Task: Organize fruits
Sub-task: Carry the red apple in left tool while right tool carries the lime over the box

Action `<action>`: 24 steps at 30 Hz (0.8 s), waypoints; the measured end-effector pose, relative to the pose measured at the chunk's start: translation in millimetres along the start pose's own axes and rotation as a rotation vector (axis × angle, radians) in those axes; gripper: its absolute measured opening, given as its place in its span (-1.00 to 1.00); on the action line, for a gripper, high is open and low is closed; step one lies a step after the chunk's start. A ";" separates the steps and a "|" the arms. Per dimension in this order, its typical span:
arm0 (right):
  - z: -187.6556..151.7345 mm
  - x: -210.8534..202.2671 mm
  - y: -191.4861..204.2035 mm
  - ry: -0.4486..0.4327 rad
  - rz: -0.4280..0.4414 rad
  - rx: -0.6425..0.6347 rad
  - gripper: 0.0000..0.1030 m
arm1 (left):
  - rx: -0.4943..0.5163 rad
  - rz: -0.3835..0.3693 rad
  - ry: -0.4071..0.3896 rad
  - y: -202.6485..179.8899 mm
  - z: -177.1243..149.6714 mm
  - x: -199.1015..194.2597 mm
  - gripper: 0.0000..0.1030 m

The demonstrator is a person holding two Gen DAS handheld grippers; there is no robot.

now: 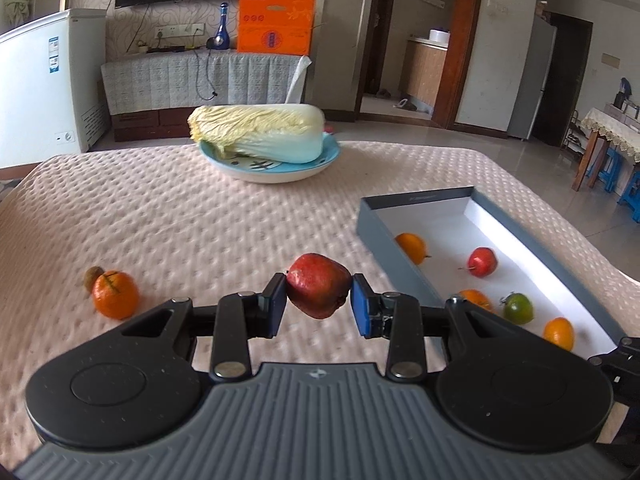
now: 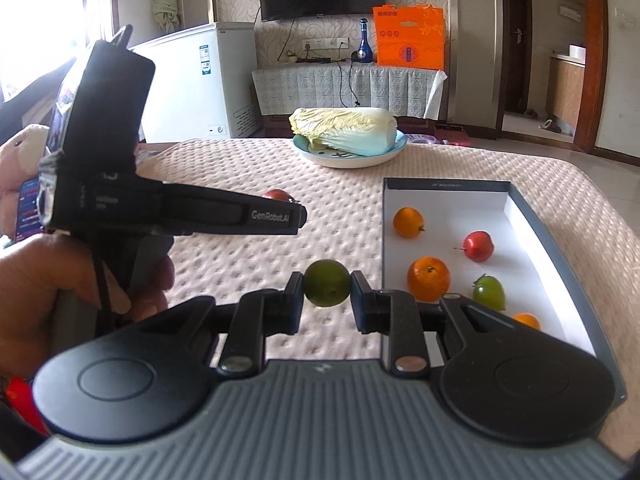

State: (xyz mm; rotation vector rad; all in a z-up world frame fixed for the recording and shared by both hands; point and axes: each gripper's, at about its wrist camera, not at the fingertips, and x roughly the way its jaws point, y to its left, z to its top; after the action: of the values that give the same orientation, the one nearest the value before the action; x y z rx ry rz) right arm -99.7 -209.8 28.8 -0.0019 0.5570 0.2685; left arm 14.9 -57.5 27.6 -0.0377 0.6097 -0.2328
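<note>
We find the left gripper [image 1: 319,300] clamped on a red fruit [image 1: 319,291] at frame centre, long axis tilted down-right. The right gripper [image 2: 327,294] pinches a round green fruit [image 2: 328,289]. The box [image 2: 532,216] lies open at right, bare cloth between.

Both views look forward and somewhat downward along their own claw's fingers, close over the padded bench [image 1: 168,216].

The left wrist view sits behind the left claw [image 1: 319,294] and faces the far wall. The grey box [image 1: 370,228] lies ahead and right of that claw.

The right wrist view sits behind the right claw [image 2: 327,289], facing the same wall, with the box [image 2: 385,216] just ahead-right of it. The left claw's body [image 2: 120,184] crosses to its left.

Both views share the box, the cabbage plate [image 1: 272,170] [image 2: 348,158] and the far wall.
</note>
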 end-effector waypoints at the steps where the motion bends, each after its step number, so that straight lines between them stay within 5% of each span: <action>1: -0.2 -0.9 -1.9 -0.001 -0.003 0.001 -0.47 | 0.003 -0.007 -0.003 -3.2 0.5 -0.1 -0.22; 24: -9.7 -19.0 -48.8 -0.010 -0.083 0.044 -0.47 | 0.032 -0.100 -0.016 -59.1 7.6 11.1 -0.22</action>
State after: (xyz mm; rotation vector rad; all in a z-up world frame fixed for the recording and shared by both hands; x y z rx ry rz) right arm -108.0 -262.4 27.1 0.0186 0.5519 0.1749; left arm 15.9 -117.8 33.7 -0.0392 0.5890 -0.3384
